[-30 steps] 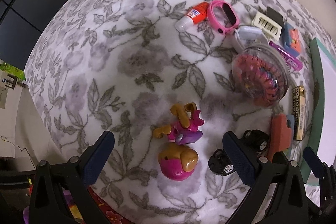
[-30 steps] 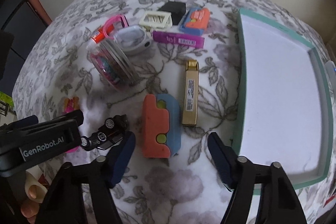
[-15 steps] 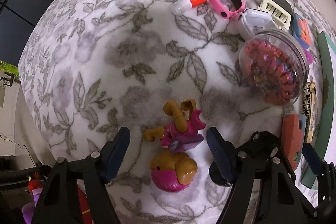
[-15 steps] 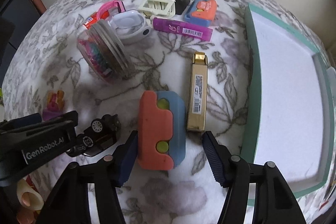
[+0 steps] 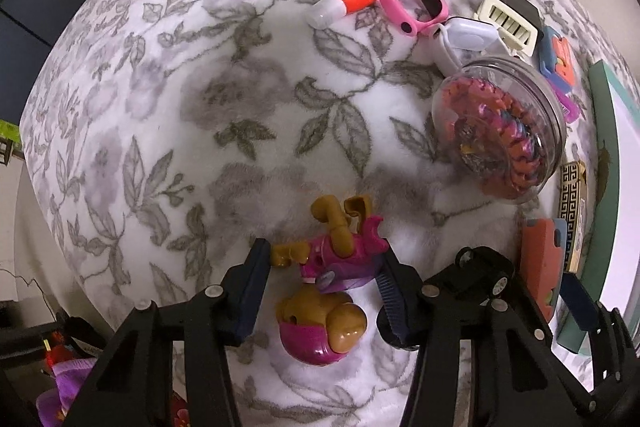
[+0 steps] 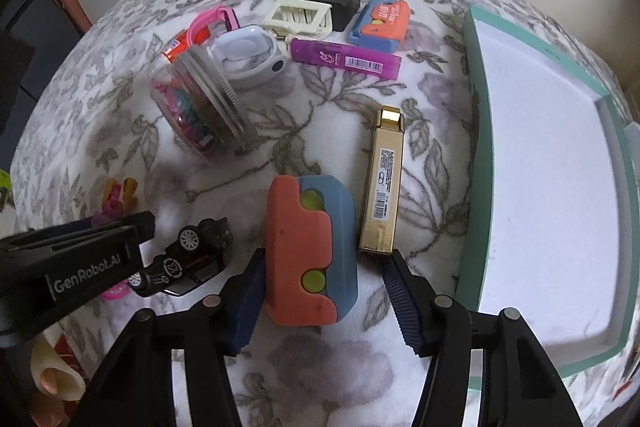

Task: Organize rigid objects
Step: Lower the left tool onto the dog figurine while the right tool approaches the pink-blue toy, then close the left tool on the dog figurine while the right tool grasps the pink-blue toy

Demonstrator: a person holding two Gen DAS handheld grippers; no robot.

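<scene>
The left tool (image 5: 322, 273) pointed straight down over a pink-and-tan toy dog (image 5: 334, 267) lying on the floral blanket (image 5: 224, 99) that covered the worktop; its jaws were closing, with the toy's body between them and the pads at or very near its sides — firm contact could not be confirmed. Just beside it lay a black toy car (image 6: 188, 259). The right tool (image 6: 324, 291) hung over an orange-and-blue block (image 6: 308, 251), jaws closing around its near end but with a gap showing on the right side. A gold box (image 6: 382, 183) lay touching the block — between it and the teal tray (image 6: 476, 131) along the worktop's right edge. A clear jar (image 6: 204, 107) lay on its side further toward the far edge.
</scene>
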